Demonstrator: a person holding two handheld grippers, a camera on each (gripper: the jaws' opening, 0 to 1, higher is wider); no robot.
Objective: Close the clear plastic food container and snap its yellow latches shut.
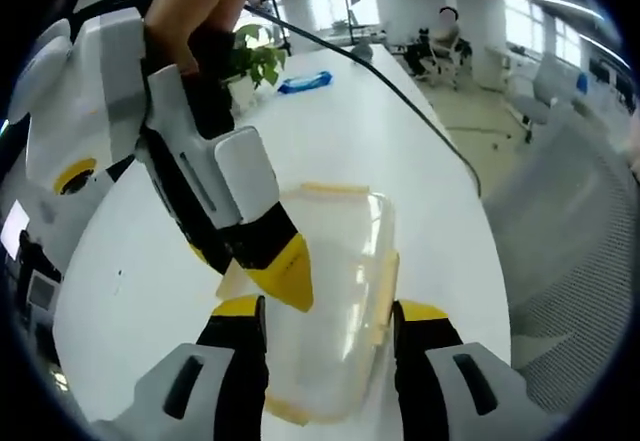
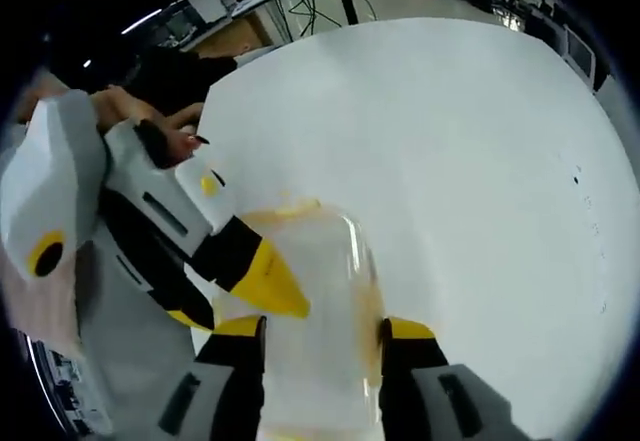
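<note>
My left gripper view looks steeply down from close above the clear container (image 1: 335,301), facing along the white tabletop (image 1: 400,141) toward a potted plant (image 1: 255,61) and the office windows beyond. My right gripper view sits just as near over the same container (image 2: 310,301) but faces across the tabletop (image 2: 450,161) toward dark desks at its far edge. Both views share the container and the tabletop around it, and each catches my other gripper coming in from its left side: right gripper (image 1: 285,271), left gripper (image 2: 270,281).

The left hand-held gripper (image 1: 328,323) straddles the clear container (image 1: 335,296) on the white table (image 1: 370,131), jaws apart.
</note>
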